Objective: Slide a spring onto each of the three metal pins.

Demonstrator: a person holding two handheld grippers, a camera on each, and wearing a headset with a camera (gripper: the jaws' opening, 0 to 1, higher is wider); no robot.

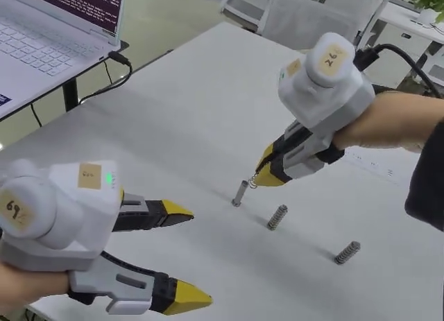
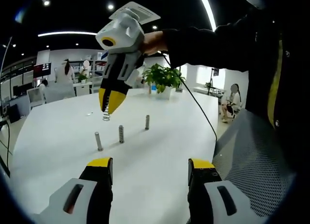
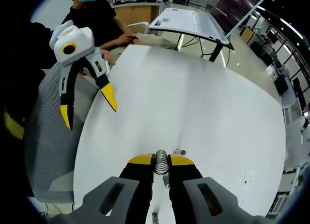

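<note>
The spring (image 1: 252, 183) is pinched in the closed tips of the right gripper (image 1: 263, 175), just above the bare pin (image 1: 239, 193) and not yet on it. Nearest the person, the left gripper (image 1: 198, 258) hovers with jaws wide apart, holding nothing. Beyond it on the white table (image 1: 194, 99), the bare pin stands in a row with two spring-covered pins (image 1: 277, 217) (image 1: 347, 252). Farther back sits an open laptop (image 1: 48, 30).

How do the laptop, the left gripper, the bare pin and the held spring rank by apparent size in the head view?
1. The left gripper and the laptop look similar. The gripper is nearer and the laptop is cut off, so I leave them unranked.
2. The bare pin.
3. The spring, held by the right gripper.
</note>
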